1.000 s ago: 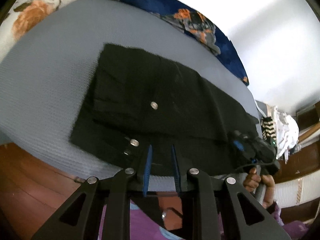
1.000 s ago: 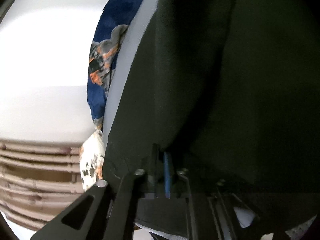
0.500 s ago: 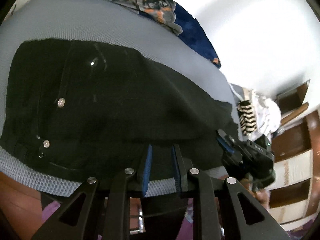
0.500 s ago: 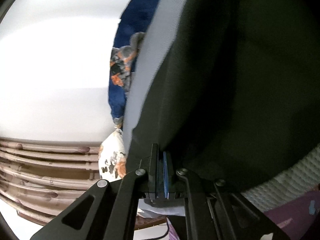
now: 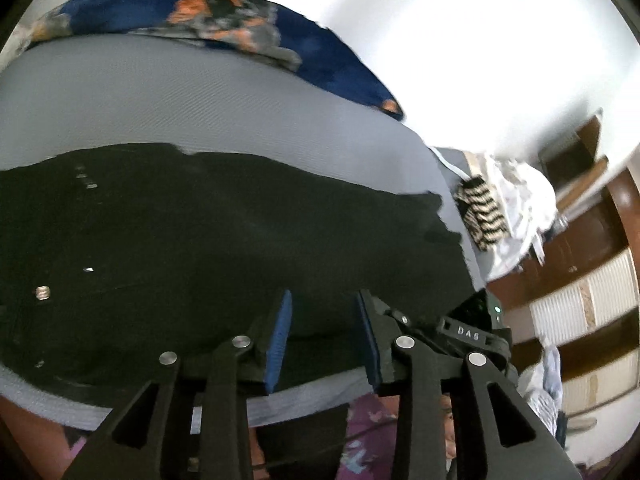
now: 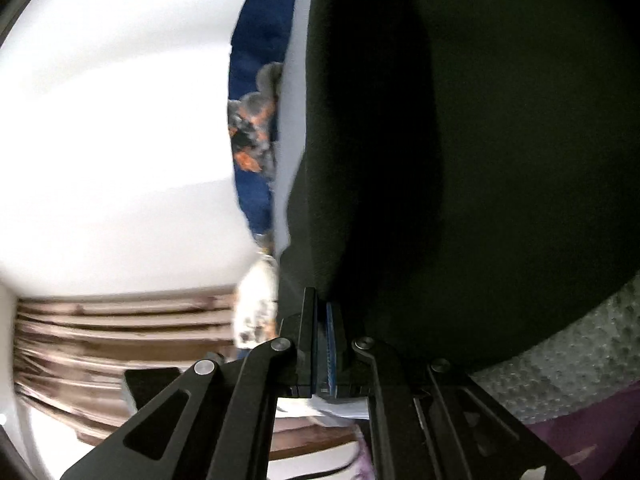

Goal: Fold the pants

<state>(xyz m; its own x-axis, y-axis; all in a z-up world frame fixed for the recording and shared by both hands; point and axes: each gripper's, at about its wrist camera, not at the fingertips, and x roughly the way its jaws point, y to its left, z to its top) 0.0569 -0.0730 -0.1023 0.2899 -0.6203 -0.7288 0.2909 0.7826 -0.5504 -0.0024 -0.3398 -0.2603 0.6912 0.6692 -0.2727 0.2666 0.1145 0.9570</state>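
Black pants (image 5: 240, 240) lie flat across a grey bed (image 5: 200, 100), with the waist rivets at the left. My left gripper (image 5: 324, 300) hovers over the pants' near edge. Its jaws are opening, the blue pads (image 5: 280, 332) stand apart, and no cloth is pinched between them. My right gripper (image 5: 468, 332) sits at the near right corner of the pants. In the right wrist view the right gripper (image 6: 322, 300) is shut, and the edge of the black pants (image 6: 480, 160) runs up from its tips and fills the view.
A blue floral blanket (image 5: 240, 20) lies along the far side of the bed. A heap of clothes with a striped piece (image 5: 480, 208) sits past the bed's right end, in front of wooden cabinets (image 5: 580, 280). A person's purple garment (image 5: 368, 420) is close below.
My left gripper slid right along the pants, so the waist rivets drifted to the left edge, and its pads spread wider. My right gripper shifted a little, still pinching the cloth.
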